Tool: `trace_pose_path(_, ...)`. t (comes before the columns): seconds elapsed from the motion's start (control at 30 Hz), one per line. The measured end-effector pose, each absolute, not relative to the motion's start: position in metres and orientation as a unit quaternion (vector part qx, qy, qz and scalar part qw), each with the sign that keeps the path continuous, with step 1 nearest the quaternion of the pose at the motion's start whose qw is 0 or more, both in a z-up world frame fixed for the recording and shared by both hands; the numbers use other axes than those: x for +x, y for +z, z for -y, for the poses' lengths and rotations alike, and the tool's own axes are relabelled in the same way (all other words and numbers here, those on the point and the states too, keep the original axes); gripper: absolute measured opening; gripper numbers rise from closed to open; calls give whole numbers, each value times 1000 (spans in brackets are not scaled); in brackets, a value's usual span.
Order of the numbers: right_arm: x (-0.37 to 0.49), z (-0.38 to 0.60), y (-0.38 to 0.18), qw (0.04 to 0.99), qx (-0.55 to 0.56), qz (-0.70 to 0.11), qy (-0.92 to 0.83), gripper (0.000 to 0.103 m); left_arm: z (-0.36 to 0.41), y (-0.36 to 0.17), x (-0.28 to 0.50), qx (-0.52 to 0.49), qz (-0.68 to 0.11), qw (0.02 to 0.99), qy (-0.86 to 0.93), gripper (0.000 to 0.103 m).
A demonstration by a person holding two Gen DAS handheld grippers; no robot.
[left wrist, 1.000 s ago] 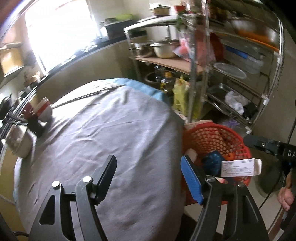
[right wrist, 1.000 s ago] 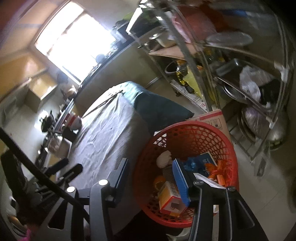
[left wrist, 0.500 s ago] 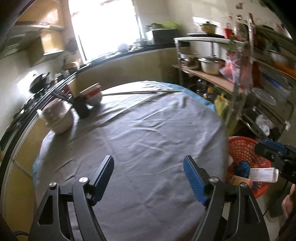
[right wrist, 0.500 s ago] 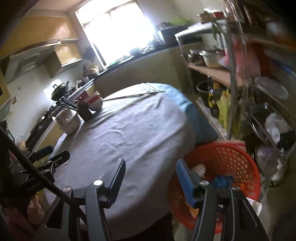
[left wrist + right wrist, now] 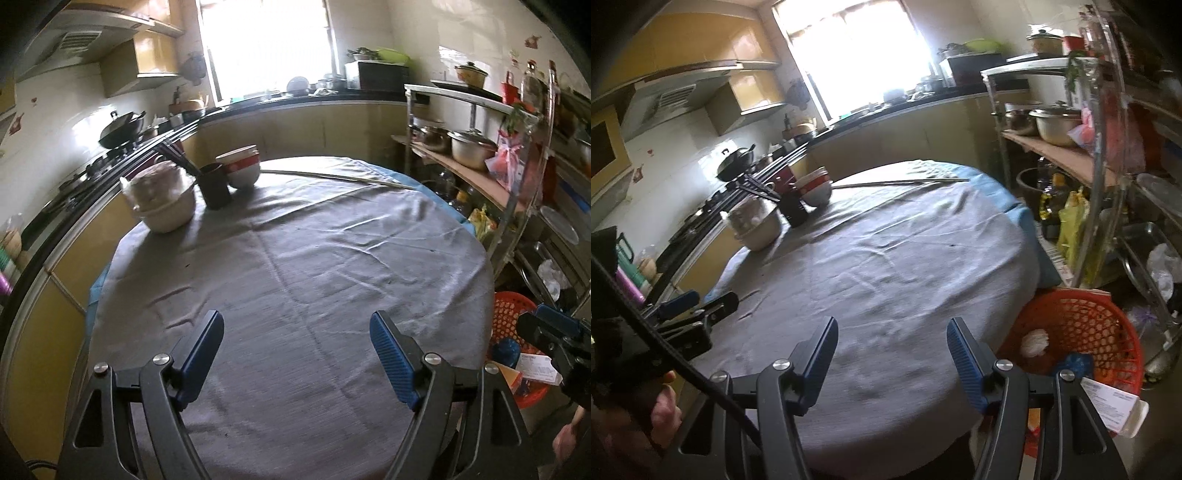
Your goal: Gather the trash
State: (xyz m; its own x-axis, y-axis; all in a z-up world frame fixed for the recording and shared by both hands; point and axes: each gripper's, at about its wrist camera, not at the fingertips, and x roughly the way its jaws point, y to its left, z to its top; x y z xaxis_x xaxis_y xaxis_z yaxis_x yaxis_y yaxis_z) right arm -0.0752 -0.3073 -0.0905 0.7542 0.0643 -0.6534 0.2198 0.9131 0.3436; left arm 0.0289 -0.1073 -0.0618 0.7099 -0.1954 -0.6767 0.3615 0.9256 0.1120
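An orange mesh basket [image 5: 1086, 325] stands on the floor at the table's right edge, with a white box [image 5: 1113, 408], a blue wad [image 5: 1075, 363] and a white crumpled piece [image 5: 1034, 341] in it. It also shows in the left wrist view [image 5: 511, 314]. My left gripper [image 5: 295, 354] is open and empty above the grey tablecloth [image 5: 295, 258]. My right gripper [image 5: 892, 360] is open and empty over the table's near edge, left of the basket.
Stacked bowls [image 5: 242, 166], a dark cup with chopsticks [image 5: 214, 184] and a covered bowl [image 5: 162, 199] stand at the table's far left. A long thin stick [image 5: 340, 177] lies along the far edge. A metal rack [image 5: 1108, 166] with pots stands right of the table.
Both grippers have swung left and back from over the basket to face the table. The basket has moved to the right edge of both views.
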Motion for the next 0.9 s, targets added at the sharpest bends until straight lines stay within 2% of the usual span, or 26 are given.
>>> trace_pose_path(0.9,-71,245,-50,938,155,-309,32,65,38,-31,16,66,-329,940,-66,82)
